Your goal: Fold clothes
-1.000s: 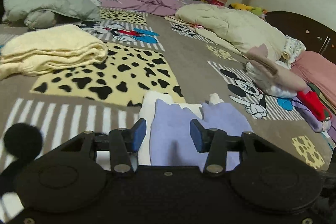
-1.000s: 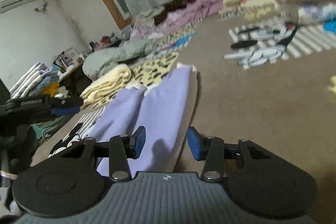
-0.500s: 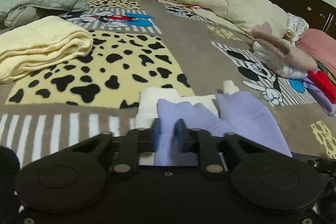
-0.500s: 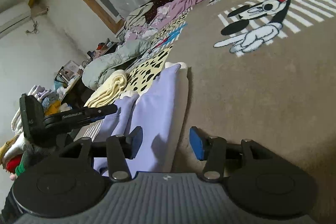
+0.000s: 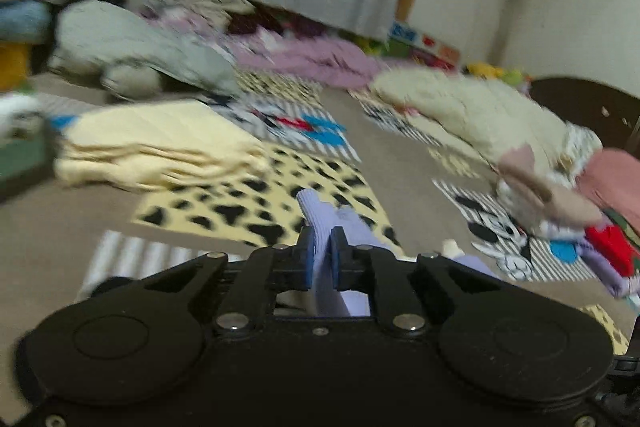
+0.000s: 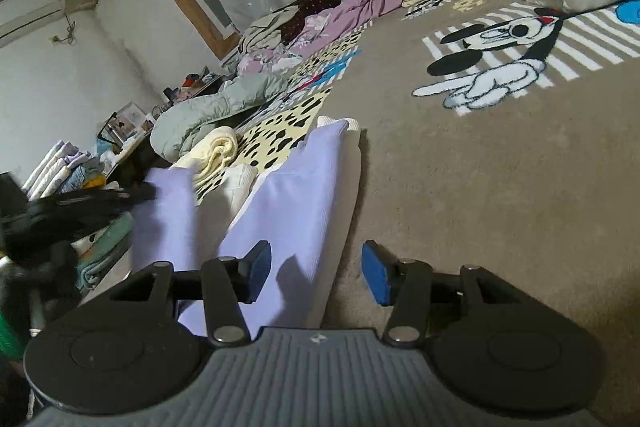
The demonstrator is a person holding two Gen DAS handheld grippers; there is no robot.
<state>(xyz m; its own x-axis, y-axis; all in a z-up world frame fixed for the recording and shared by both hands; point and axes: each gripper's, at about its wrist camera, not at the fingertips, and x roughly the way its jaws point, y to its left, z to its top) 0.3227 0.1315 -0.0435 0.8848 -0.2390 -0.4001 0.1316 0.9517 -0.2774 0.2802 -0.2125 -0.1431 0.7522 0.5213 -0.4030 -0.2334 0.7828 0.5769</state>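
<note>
A lavender garment with white trim (image 6: pixel 296 199) lies folded lengthwise on the brown cartoon-print carpet (image 6: pixel 480 187). My left gripper (image 5: pixel 320 261) is shut on one end of the lavender garment (image 5: pixel 320 219) and holds it lifted off the carpet. In the right wrist view the lifted end (image 6: pixel 168 211) hangs from the left gripper (image 6: pixel 92 203) at the left. My right gripper (image 6: pixel 316 273) is open and empty, low over the near end of the garment; its fingertips straddle the garment's right edge.
A folded cream blanket (image 5: pixel 152 143) lies ahead left. A grey-green jacket (image 5: pixel 140 55) and purple bedding (image 5: pixel 320 59) lie further back. A cream quilt (image 5: pixel 480 115) and stacked folded clothes (image 5: pixel 560 203) are at the right. A stack of folded laundry (image 6: pixel 64 167) is at the far left.
My left gripper closed on the garment's end and lifted it up off the carpet. My right gripper stayed open and moved little.
</note>
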